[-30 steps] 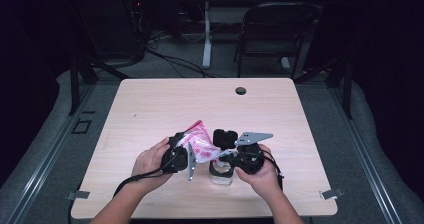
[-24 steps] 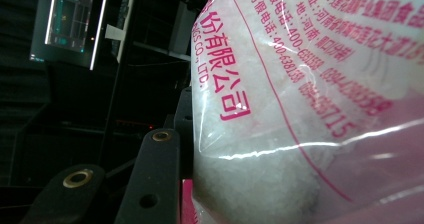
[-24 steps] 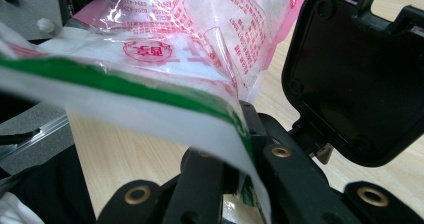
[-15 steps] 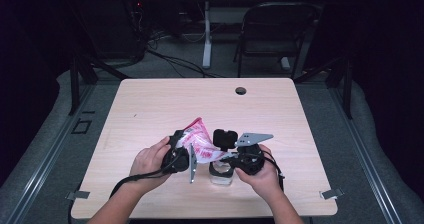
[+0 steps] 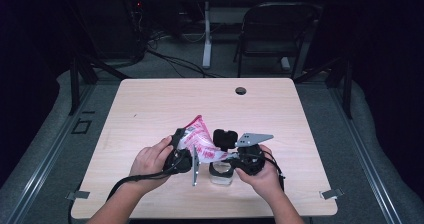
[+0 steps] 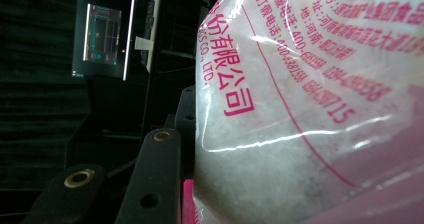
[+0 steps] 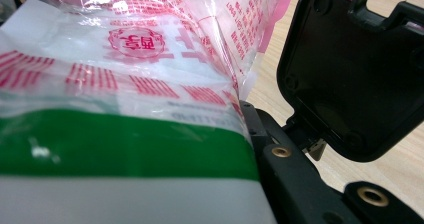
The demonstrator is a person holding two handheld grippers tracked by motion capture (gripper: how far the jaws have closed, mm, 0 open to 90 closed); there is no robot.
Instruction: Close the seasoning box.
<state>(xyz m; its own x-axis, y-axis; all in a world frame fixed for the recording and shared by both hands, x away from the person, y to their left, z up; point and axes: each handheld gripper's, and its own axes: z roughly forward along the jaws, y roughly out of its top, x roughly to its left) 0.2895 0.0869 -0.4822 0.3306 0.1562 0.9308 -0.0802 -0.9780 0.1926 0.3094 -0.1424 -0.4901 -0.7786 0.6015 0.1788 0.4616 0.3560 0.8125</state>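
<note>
Near the front edge of the table (image 5: 150,104), toward its middle, the left gripper (image 5: 181,156) has its jaws clamped on a clear plastic bag (image 5: 200,139) printed in pink and filled with white granules; the bag tilts over toward the right. Just beside it, the right gripper (image 5: 227,156) has its jaws closed around a clear jar (image 5: 221,174) with a green band, standing on the table under the bag's lower end.

Glossy, crinkled clear plastic bag (image 5: 200,141) with pink print – matt black plastic jaws, pale smooth wood-grain table (image 5: 150,104)
</note>
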